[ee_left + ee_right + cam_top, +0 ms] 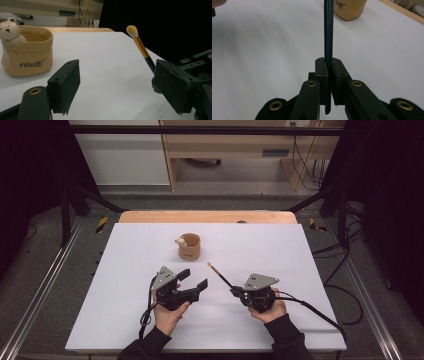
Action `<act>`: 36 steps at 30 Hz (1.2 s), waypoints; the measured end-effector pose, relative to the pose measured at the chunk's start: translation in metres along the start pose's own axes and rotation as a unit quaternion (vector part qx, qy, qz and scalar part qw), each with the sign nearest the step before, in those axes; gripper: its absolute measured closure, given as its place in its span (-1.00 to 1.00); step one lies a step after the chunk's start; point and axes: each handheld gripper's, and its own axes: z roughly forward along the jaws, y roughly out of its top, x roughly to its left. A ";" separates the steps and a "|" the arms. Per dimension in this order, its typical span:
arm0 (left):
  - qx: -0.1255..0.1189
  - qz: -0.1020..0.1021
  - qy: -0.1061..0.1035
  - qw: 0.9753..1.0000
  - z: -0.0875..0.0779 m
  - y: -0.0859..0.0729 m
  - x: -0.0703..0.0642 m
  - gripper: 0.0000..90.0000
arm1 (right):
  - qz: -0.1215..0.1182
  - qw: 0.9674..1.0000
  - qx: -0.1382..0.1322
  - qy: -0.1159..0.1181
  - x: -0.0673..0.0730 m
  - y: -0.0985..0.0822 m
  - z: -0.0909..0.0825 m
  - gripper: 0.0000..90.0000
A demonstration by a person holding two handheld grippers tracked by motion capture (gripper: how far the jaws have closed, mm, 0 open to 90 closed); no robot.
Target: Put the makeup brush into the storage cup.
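Observation:
A makeup brush (219, 274) with a dark handle, gold ferrule and pale tip (132, 30) slants up to the left from my right gripper (234, 291), which is shut on the handle (328, 37); the pads clamp its lower end. My left gripper (194, 279) stands open over the white table, its jaws wide apart with nothing between them. A tan cup (189, 246) with a small bear figure (9, 30) on its rim sits upright behind both grippers, apart from them. The cup's base (349, 9) lies just beyond the brush in the right gripper view.
The white table top (125, 270) ends in a wooden strip (207, 216) at the back. Black frame bars and cables stand at both sides. A wooden shelf unit (240, 150) stands on the floor beyond the table.

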 end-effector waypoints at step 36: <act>-0.024 -0.049 -0.019 0.998 0.030 -0.004 -0.020 -0.28 | 0.012 1.000 -0.002 0.004 0.002 0.000 0.003 0.89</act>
